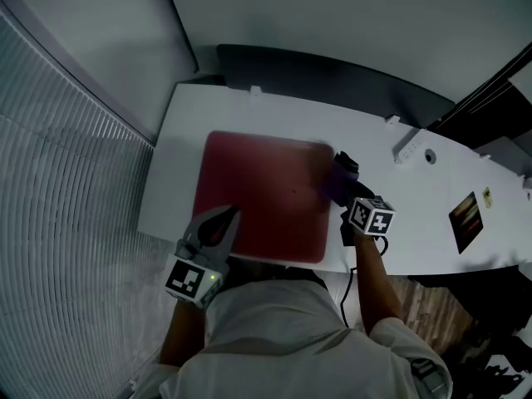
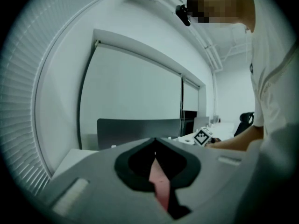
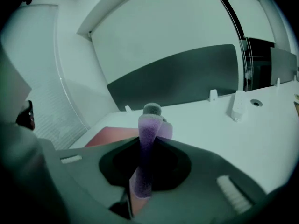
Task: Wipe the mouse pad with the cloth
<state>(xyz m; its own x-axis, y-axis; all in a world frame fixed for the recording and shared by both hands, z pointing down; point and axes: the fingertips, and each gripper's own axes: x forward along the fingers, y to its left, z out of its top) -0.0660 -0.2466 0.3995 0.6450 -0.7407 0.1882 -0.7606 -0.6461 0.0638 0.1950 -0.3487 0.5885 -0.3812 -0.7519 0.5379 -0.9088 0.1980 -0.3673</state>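
The cloth [image 1: 334, 185] is pinched in the right gripper [image 1: 349, 177] at the right edge of the mouse pad [image 1: 266, 194], which lies flat on the bench [image 1: 374, 140]. The left gripper [image 1: 226, 219] is pressed together with nothing held, its tip over the pad's near left corner. Wiping is judged to be barely begun. The cloth should be pressed down and dragged leftward in overlapping passes, with the pad steadied by the left gripper. Counted: one mouse pad, one cloth, two grippers, one power strip [image 1: 407, 146].
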